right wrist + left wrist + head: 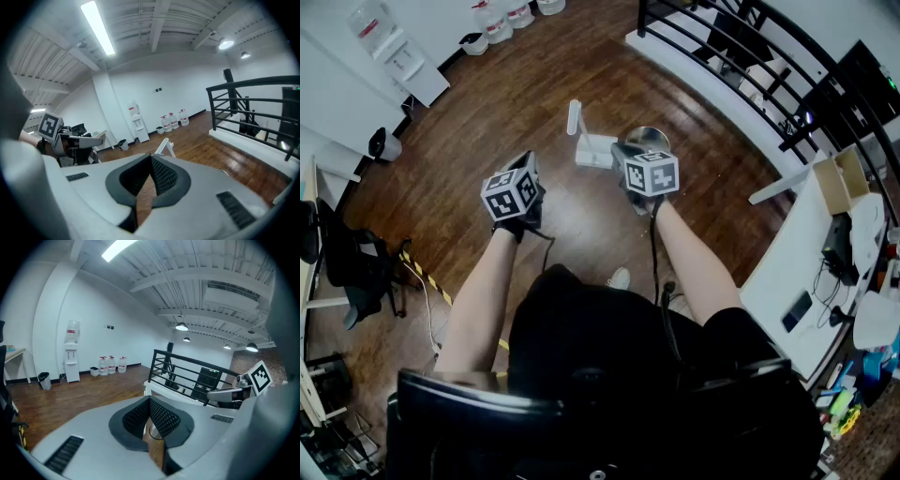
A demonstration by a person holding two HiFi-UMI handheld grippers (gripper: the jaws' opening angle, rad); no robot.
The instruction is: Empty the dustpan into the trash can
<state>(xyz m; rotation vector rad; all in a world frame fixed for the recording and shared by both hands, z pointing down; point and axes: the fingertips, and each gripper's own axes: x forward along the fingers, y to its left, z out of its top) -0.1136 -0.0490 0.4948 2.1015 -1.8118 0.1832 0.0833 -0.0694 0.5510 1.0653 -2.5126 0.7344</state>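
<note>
The left gripper (150, 400) and the right gripper (151, 158) are held closed, with nothing caught between the jaws, side by side above the wooden floor (525, 84). The white dustpan (592, 148) is seen on the floor ahead, its handle upright. Just beside it, what appears to be the round metal trash can (649, 137) is partly hidden by the right gripper.
</note>
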